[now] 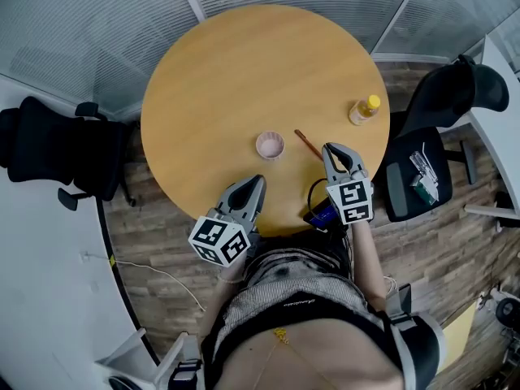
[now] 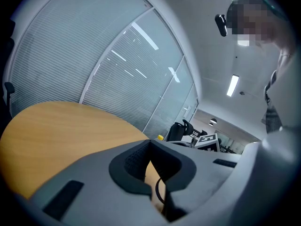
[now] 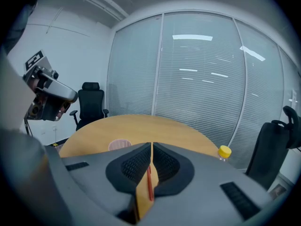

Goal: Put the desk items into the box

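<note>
**Both claws shut, nothing in either**

My left gripper point(image 1: 257, 180) hangs over the near edge of the round table point(image 1: 236, 63). Its jaws meet at the tips w/ nothing btwn them. Its own view shows only tabletop and a black cable loop point(image 2: 157, 192) through the gap behind the pads.

My right gripper point(image 1: 331, 148) is over the near-right part of the table, jaws pressed together and empty too. A thin reddish stick point(image 1: 306, 142) lies flat on the wood just beside its tips, slanting away to the left. I can't tell if it touches the jaws.

The pink cup point(image 1: 270, 145) stands upright just left of the stick, a bit further out than both grippers. The small bottle point(image 1: 365, 110) w/ yellow cap stands upright near the table's right edge, well apart from the cup.

A blue item point(image 1: 322, 213) sits at the near edge under my right gripper; can't make out what it is. There are black office chairs point(image 1: 57, 149) on either side of the table.
</note>
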Demonstrator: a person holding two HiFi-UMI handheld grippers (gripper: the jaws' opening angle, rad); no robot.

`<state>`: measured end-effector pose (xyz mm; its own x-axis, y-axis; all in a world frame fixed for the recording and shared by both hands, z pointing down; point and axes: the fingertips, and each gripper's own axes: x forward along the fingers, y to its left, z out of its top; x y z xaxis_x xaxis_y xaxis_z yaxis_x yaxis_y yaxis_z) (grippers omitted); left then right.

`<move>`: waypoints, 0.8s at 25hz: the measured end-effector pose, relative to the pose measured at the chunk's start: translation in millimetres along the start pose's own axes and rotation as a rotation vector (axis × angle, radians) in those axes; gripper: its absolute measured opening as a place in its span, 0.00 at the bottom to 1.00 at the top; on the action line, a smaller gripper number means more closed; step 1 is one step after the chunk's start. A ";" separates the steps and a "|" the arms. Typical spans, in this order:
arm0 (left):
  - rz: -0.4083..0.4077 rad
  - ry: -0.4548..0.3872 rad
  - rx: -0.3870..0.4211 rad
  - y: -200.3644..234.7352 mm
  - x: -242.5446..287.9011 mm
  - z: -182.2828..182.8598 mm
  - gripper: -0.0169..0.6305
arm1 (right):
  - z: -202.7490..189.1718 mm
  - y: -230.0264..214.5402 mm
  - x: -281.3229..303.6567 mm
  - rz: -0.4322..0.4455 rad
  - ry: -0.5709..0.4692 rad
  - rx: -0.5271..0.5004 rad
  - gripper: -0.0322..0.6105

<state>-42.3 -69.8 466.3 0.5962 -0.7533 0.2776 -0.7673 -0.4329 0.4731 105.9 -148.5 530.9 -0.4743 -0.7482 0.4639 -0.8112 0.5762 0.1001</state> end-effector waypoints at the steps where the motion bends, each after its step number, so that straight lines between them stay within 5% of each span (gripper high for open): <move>1: 0.000 0.001 -0.002 0.2 0.6 -0.7 0.03 | -2.9 -1.6 1.1 -0.002 0.008 0.002 0.09; 20: 0.012 0.021 -0.027 8.3 2.2 -11.2 0.03 | -56.7 -10.0 31.9 0.030 0.157 -0.005 0.09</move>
<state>-44.7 -69.5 480.2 0.5921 -0.7475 0.3009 -0.7678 -0.4100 0.4924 118.3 -159.4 594.6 -0.4385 -0.6701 0.5989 -0.7955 0.5995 0.0882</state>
